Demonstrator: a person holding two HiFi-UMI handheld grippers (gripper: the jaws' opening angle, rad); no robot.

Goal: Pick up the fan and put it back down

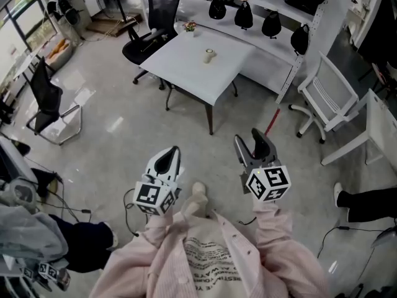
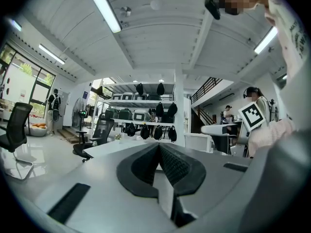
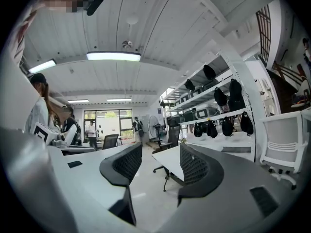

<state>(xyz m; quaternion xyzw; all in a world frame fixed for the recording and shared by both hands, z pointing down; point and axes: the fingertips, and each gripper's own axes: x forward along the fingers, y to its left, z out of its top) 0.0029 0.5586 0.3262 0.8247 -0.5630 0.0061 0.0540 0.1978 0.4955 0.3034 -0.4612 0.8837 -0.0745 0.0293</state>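
Note:
A small cream object [image 1: 210, 56], likely the fan, stands upright near the middle of the white table [image 1: 186, 61], well ahead of both grippers. My left gripper [image 1: 166, 162] is held over the floor, level, with its black pads pressed together and nothing between them; the left gripper view shows the same left gripper [image 2: 159, 148] shut. My right gripper [image 1: 255, 144] is beside it, its jaws wide apart and empty. In the right gripper view the right gripper [image 3: 159, 154] frames the floor and the table's corner [image 3: 171, 160].
A black office chair [image 1: 152, 25] stands at the table's far side and another [image 1: 47, 101] at the left. A white chair [image 1: 327, 95] and a shelf with dark bags [image 1: 260, 18] are at the right. A tall floor fan [image 3: 154, 124] stands far off. Cables lie on the floor.

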